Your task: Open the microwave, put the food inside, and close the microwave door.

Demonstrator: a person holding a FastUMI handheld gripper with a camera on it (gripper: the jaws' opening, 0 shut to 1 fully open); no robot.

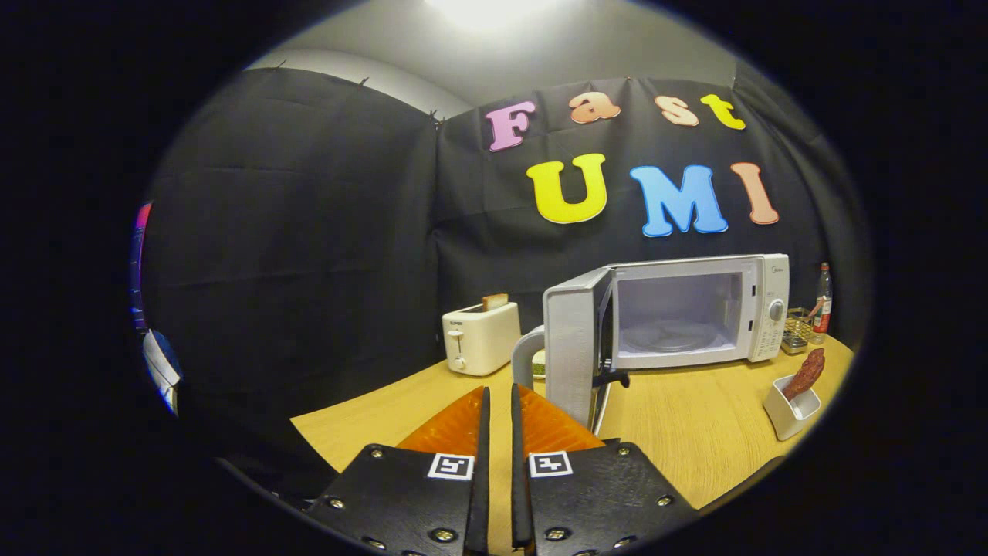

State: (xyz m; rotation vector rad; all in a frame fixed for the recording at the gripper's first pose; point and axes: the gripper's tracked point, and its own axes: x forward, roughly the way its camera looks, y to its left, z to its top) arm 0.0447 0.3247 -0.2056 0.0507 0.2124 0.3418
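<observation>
A white microwave (760,309) stands on the wooden table (695,425), beyond my fingers and to the right. Its door (575,347) is swung wide open to the left, showing the empty cavity and the glass turntable (668,336). The food, a reddish-brown sausage (805,372), leans in a small white square bowl (791,409) in front of the microwave's control panel, far right of my fingers. My gripper (499,398) is shut with only a thin slit between the fingers and nothing held. It hovers over the table, just left of the open door's lower edge.
A cream toaster (478,338) with a slice of bread in it stands left of the microwave door. A white curved handle (523,357) shows behind the door. A bottle (823,307) and a small wire rack (797,330) stand right of the microwave.
</observation>
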